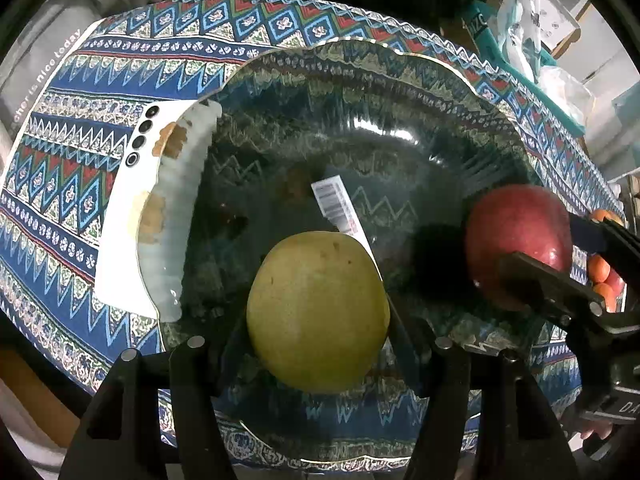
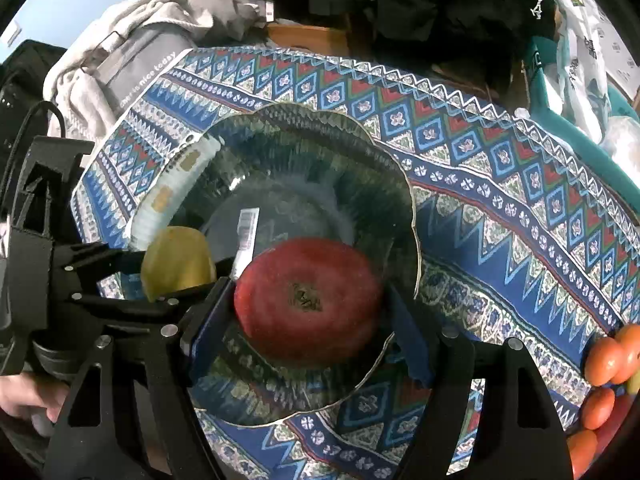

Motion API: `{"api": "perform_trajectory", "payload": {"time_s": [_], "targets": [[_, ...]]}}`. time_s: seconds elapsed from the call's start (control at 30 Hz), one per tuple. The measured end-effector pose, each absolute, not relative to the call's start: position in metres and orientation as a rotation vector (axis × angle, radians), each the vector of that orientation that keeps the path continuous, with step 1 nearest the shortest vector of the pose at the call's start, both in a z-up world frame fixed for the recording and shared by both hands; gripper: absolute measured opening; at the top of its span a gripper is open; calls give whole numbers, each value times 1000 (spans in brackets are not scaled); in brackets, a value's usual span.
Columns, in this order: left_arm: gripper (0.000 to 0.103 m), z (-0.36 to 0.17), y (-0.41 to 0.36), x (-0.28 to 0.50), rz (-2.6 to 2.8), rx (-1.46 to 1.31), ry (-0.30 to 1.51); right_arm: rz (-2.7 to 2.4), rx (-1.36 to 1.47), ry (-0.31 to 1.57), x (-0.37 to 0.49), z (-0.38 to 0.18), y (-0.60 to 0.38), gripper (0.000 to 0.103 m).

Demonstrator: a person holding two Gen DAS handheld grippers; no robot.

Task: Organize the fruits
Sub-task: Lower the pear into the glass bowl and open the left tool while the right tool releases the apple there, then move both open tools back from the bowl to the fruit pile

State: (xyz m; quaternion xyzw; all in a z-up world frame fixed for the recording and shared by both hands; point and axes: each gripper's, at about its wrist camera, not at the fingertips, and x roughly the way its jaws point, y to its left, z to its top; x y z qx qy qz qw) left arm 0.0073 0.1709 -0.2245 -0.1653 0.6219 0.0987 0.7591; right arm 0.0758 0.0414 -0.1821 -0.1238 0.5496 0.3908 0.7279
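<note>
A clear glass bowl (image 1: 360, 92) (image 2: 404, 184) sits on the patterned blue cloth (image 1: 80, 184) (image 2: 520, 208). My left gripper (image 1: 316, 344) is shut on a yellow-green pear (image 1: 318, 312), held over the near part of the bowl; the pear also shows in the right wrist view (image 2: 176, 260). My right gripper (image 2: 308, 308) is shut on a red apple (image 2: 308, 300) over the bowl's right side; the apple also shows in the left wrist view (image 1: 518, 236), with the right gripper (image 1: 560, 264) around it.
A white phone (image 1: 132, 208) lies partly under the bowl's left rim. A barcode sticker (image 1: 338, 204) shows through the bowl. Several oranges and tomatoes (image 2: 608, 360) lie at the cloth's right edge. Grey clothing (image 2: 132, 40) and bags surround the table.
</note>
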Motion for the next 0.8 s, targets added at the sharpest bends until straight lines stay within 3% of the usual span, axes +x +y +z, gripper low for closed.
{"api": "perform_trajectory", "payload": {"time_s": [0.3, 0.4, 0.5, 0.8], "targets": [[66, -217, 160, 10, 210, -319, 1342, 859, -280, 1206, 73, -183, 37, 76], [78, -202, 157, 9, 232, -267, 1300, 861, -234, 1214, 75, -183, 36, 76], [80, -195, 159, 8, 254, -241, 1289, 861, -164, 1233, 83, -182, 28, 72], [80, -176, 170, 6, 256, -234, 1269, 869, -161, 1230, 80, -179, 27, 72]]}}
